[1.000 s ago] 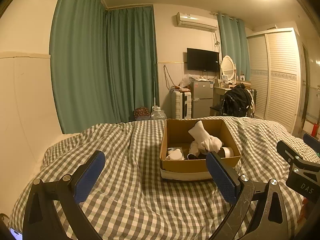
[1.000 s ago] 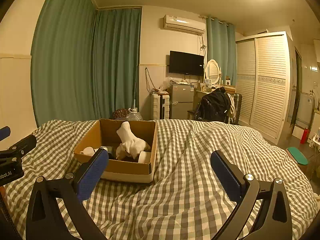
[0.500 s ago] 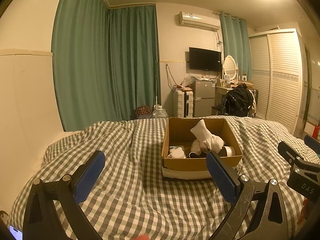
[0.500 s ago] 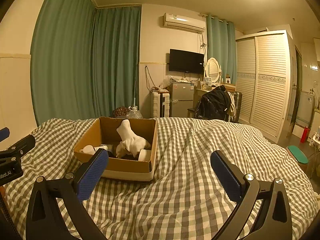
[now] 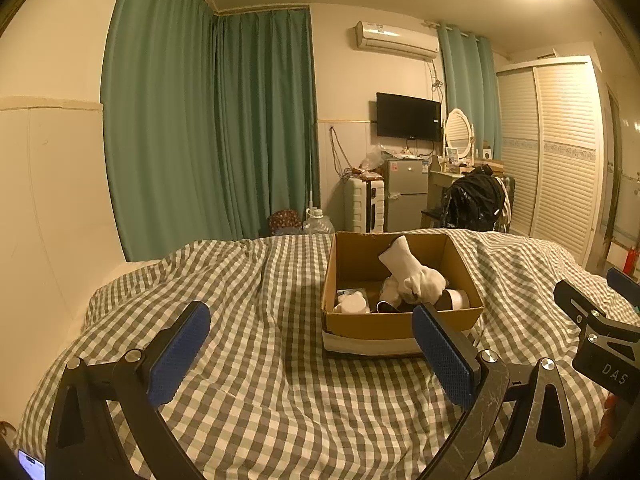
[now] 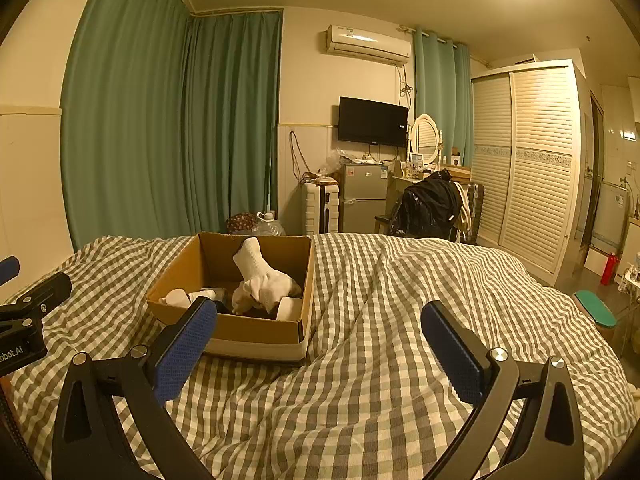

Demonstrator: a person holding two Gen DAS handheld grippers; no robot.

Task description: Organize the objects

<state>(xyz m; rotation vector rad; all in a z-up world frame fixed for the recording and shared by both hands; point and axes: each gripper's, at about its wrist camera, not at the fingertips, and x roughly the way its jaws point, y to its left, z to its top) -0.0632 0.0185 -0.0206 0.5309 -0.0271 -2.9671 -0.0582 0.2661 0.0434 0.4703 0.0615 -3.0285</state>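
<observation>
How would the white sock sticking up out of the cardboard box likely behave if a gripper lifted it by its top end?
The white sock is soft knit, so it would probably droop and dangle. It looks light. Its lower part is bunched among other things in the cardboard box, so it may drag something along.

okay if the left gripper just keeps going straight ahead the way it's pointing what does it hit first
Probably the checked duvet. The open left gripper points over bare bedding, with the cardboard box slightly right of its centre line. Depth is unclear, so its right finger might clip the box.

Home bedroom: checked bed (image 6: 380, 320), louvred wardrobe (image 6: 532, 168), wall TV (image 6: 372, 122), probably mini-fridge (image 6: 365, 198).
</observation>
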